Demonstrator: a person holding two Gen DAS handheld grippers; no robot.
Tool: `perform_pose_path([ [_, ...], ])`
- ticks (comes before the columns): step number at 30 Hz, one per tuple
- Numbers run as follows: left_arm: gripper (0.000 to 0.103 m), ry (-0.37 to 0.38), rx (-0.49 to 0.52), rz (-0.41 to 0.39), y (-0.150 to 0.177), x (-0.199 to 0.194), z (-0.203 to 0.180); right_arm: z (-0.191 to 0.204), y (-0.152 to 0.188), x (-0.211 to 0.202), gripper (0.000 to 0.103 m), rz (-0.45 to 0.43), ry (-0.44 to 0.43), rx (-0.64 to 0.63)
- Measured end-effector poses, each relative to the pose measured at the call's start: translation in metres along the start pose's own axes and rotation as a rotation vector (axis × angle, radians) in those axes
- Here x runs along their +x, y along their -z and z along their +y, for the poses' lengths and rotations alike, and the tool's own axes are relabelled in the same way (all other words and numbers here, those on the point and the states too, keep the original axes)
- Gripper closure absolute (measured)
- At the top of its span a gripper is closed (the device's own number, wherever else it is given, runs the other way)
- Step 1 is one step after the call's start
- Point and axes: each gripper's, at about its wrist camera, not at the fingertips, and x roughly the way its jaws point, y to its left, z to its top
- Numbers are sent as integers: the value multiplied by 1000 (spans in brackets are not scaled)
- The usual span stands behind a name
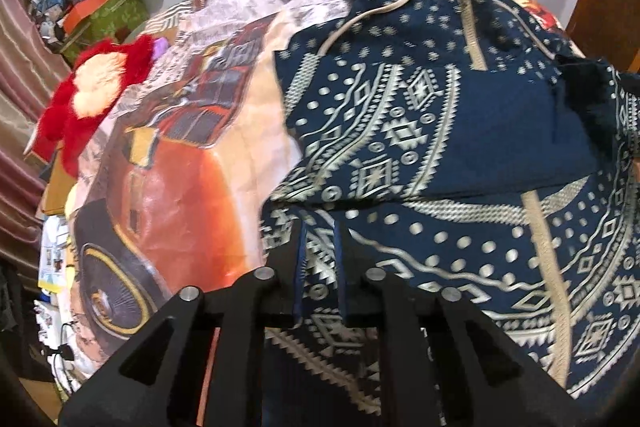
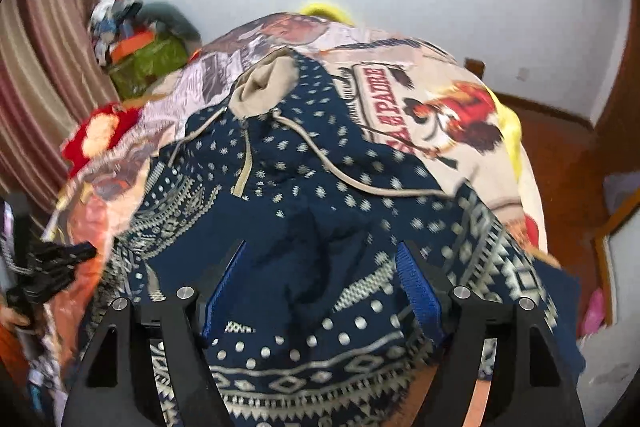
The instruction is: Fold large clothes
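The hoodie [image 2: 304, 195] lies partly folded on the printed bedspread [image 1: 168, 163]. Right gripper [image 2: 320, 263]: jaws wide apart, over the hoodie's navy fabric, gripping nothing. Left gripper [image 1: 320, 243]: jaws narrowly apart at the hoodie's hem. Recommended: press folds flat, keeping edges aligned.

Black hand-held gripper [image 2: 320, 291], blue pads [image 2: 416, 287], seemingly silver pins.

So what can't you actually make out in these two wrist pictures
- Hoodie hem: left wrist view, cut off by the bottom edge and hidden behind the left gripper.
- Right sleeve: right wrist view, blurred and partly behind the right gripper.
- Bedspread print: covered by the hoodie.
- Clutter pile: small, blurred.
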Motion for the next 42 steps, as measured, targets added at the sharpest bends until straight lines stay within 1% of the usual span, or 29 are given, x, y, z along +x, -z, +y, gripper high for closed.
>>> perform_pose_path([
  [1,82,5,-3,0,-3,2,-2,6,-1,10,30,11,13,-16],
  [2,80,6,-7,-2,-7,4,-6,8,-1,18,31,20,24,-19],
  [3,79,7,-13,-2,-11,8,-6,10,-1,27,39,29,30,-18],
  [4,79,11,-21,1,-16,12,-7,11,-2,35,49,42,27,-14],
  [5,79,20,-33,7,-20,17,-8,11,-1,41,55,54,21,-9],
  [7,79,44,-59,21,-28,27,-9,8,-1,51,76,64,16,4],
  [10,79,50,-74,45,-38,48,-13,4,-2,49,90,31,27,6],
  [12,79,45,-71,60,-40,58,-17,-3,-2,41,94,-2,37,18],
  [16,79,37,-59,100,-36,77,-25,-22,-2,21,97,-58,74,34],
  [19,78,18,-42,94,-30,82,-29,-44,4,9,97,-58,88,73],
  [22,76,-22,-5,77,-27,81,-35,-61,16,2,97,-24,103,97],
  [25,75,-66,37,72,-24,81,-44,-69,29,1,96,21,99,112],
  [29,75,-119,83,73,-22,77,-58,-75,42,-9,96,61,63,141],
  [33,75,-155,124,87,-21,69,-71,-74,44,-31,94,54,42,130],
  [38,75,-117,115,95,-24,49,-77,-84,41,-68,93,-15,88,127],
  [41,75,-86,99,80,-29,34,-86,-101,40,-85,92,-34,104,161],
  [42,75,-74,99,68,-33,27,-91,-109,42,-93,90,-41,107,183],
])
